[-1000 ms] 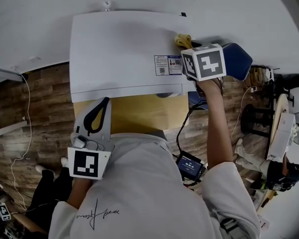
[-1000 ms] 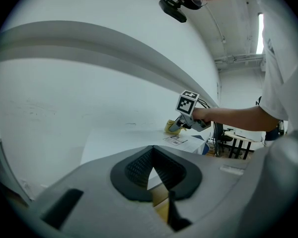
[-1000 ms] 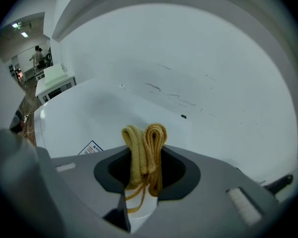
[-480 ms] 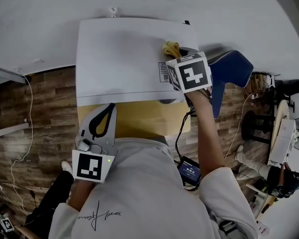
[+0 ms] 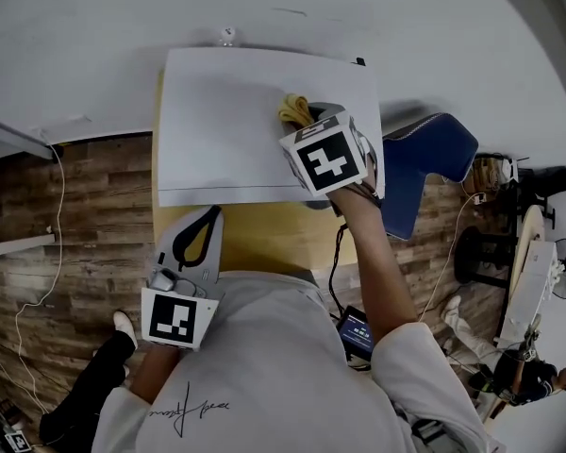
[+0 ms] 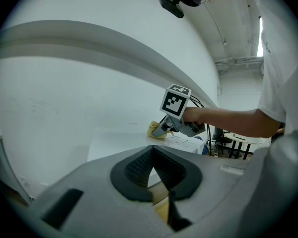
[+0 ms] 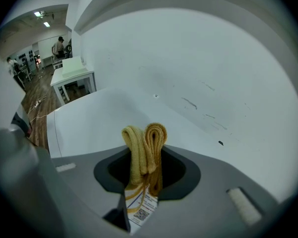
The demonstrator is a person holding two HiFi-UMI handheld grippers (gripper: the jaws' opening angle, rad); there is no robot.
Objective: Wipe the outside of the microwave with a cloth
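Holds the right tool (image 5: 305, 119) above the microwave (image 5: 231, 121), over the right rear part of its white top, jaws clenched on a folded yellow cloth (image 5: 294, 109). Shows, along that tool (image 7: 146, 155), two rolled folds of cloth (image 7: 145, 143) sticking up from between the pads. Has a printed tag (image 7: 139, 208) (with a small square code) dangling beneath them, and the microwave (image 7: 94, 120) top stretching ahead to a white wall (image 7: 198, 63).

Carries the left tool (image 5: 194, 225) in front of the microwave, off its left front corner and above the yellow-brown desk (image 5: 264, 239), touching neither. Has this tool (image 6: 151, 165) closed tip to tip with nothing gripped (only a sliver of desk and microwave edge visible through the slit behind the pads). Looks, from this side, to have the cloth (image 6: 155, 129) down on the microwave (image 6: 119, 140) top, though actual contact cannot be settled.

Has a blue chair (image 5: 420, 159) just right of the microwave and wood-plank floor (image 5: 85, 215) to its left.
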